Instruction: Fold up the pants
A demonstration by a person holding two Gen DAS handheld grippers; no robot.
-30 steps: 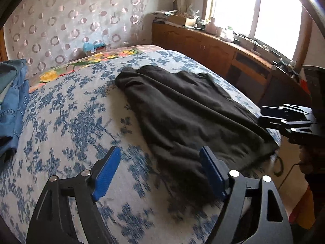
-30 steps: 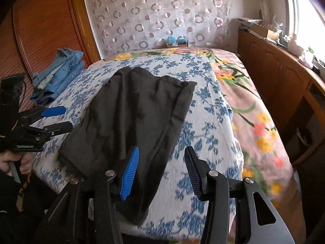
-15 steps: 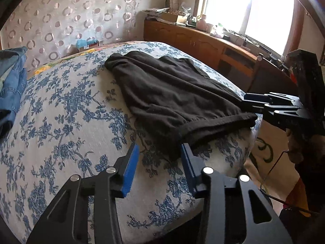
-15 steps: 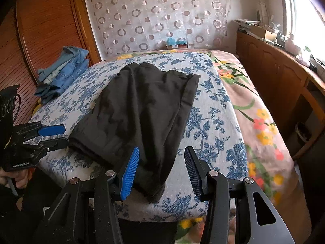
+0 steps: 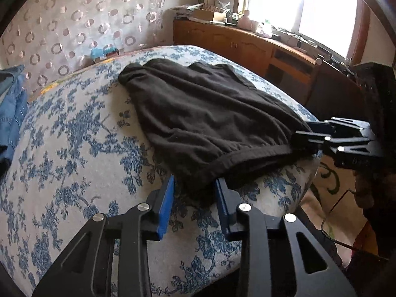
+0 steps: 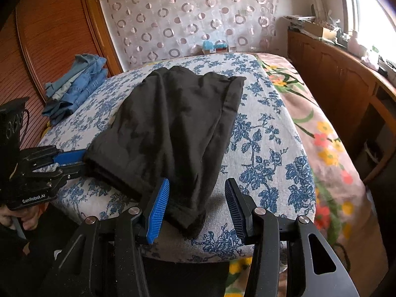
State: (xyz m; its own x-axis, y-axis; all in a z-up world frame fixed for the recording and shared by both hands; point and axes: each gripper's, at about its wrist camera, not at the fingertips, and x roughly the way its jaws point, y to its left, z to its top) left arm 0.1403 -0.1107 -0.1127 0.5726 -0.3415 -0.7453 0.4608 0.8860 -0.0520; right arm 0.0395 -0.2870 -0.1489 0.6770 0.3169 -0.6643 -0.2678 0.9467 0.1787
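Black pants (image 5: 210, 113) lie flat on the blue-flowered bed cover (image 5: 74, 136), one end at the bed's near edge. My left gripper (image 5: 194, 185) is at that end's left corner. Its jaws are closing with the cloth between the blue pads, and no clamp shows. From the right wrist view it (image 6: 84, 159) comes in sideways at the pants (image 6: 173, 123). My right gripper (image 6: 195, 188) stands open over the other near corner, the cloth lying against its left pad (image 6: 158, 205). The left wrist view shows it (image 5: 300, 133) touching that corner.
Folded blue jeans (image 6: 76, 84) are stacked at the bed's far left. A wooden cabinet (image 6: 334, 79) with clutter on top runs under the window on the right. A flowered pink sheet (image 6: 321, 136) covers the bed's right side. A hand (image 6: 14, 217) holds the left gripper.
The left gripper has come down to the pants' near corner and its jaws have narrowed around the cloth. The right gripper has sunk slightly toward its corner with the same jaw gap.
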